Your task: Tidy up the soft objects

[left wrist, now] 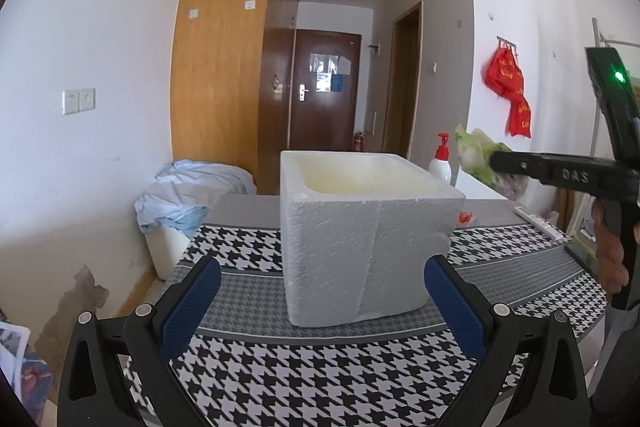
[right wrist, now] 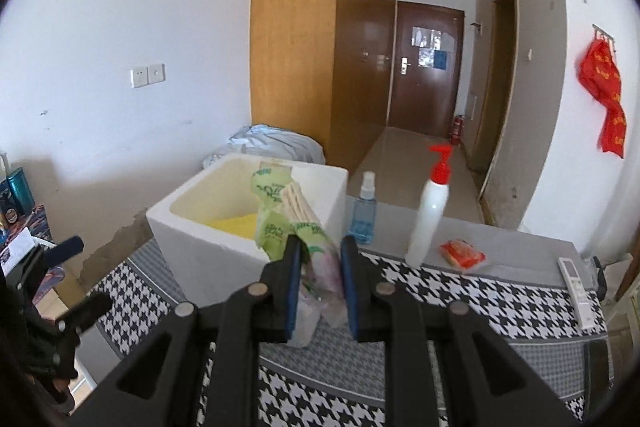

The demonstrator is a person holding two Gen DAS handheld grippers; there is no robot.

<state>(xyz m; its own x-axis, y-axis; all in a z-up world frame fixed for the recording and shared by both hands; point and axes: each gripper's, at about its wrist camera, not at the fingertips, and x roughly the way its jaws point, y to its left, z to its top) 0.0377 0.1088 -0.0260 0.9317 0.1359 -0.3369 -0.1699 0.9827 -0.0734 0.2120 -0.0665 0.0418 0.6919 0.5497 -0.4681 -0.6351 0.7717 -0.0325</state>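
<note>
left wrist view: my left gripper (left wrist: 322, 287) is released, its blue-padded fingers (left wrist: 192, 301) spread wide and holding nothing, hovering above the black-and-white houndstooth table cover (left wrist: 320, 379). directly ahead, between the two fingers, stands the open white styrofoam box (left wrist: 368, 239) on the cover. to the right i see my right gripper (left wrist: 496, 163), clenched on the green-printed soft plastic packet (left wrist: 476, 151), raised near the box's right side. a white pump bottle with a red top (left wrist: 441, 159) stands behind the box, and a red fabric item (left wrist: 510, 87) hangs on the right wall. a crumpled pale blue cloth (left wrist: 188, 193) lies over a white bin at left. right wrist view: my right gripper (right wrist: 320, 267) grips the green-printed soft plastic packet (right wrist: 308, 235) between its blue pads (right wrist: 294, 283); the packet stands upright out of the jaws, its upper end in front of the box opening. the white styrofoam box (right wrist: 224, 251) sits just ahead and to the left, with a yellow soft object (right wrist: 236, 225) lying inside it. on the table cover (right wrist: 480, 303) to the right stand a small clear spray bottle with blue liquid (right wrist: 364, 211) and the white pump bottle (right wrist: 430, 219), with a small red packet (right wrist: 464, 254) beside it and a white remote control (right wrist: 576, 291) near the right edge. my left gripper (right wrist: 72, 279) shows at far left, its fingers apart.
</note>
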